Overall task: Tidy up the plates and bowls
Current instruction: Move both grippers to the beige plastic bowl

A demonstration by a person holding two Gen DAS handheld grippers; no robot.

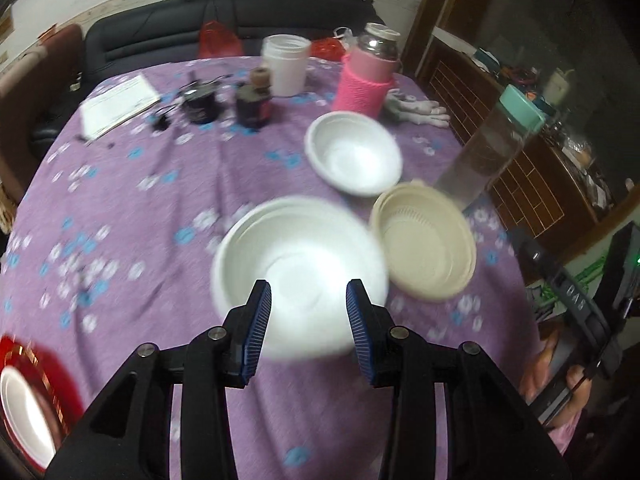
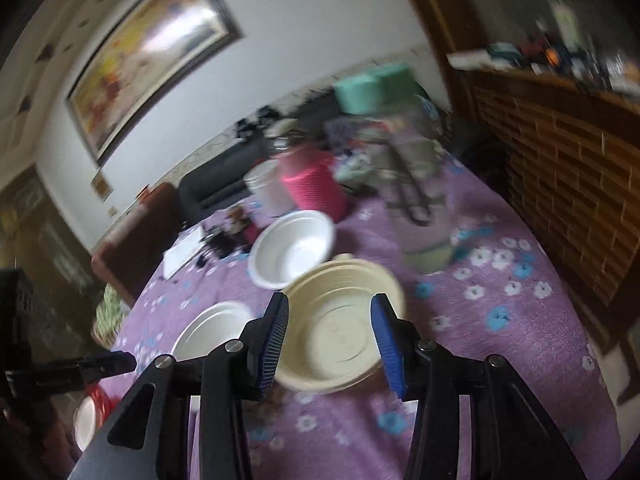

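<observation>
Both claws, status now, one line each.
Left claw: open, empty, aimed at the near white bowl.
Right claw: open, empty, aimed at the cream bowl.

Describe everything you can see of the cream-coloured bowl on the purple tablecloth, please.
The cream bowl is round and shallow, matte like plastic, with stepped rings on its inner wall, a flat bottom and a small tab on its far rim. It is empty and sits upright on the purple flowered tablecloth. Its rim lies close beside the large white bowl; contact is unclear. A smaller white bowl stands behind it. The right claw is above it, open, not touching.
</observation>
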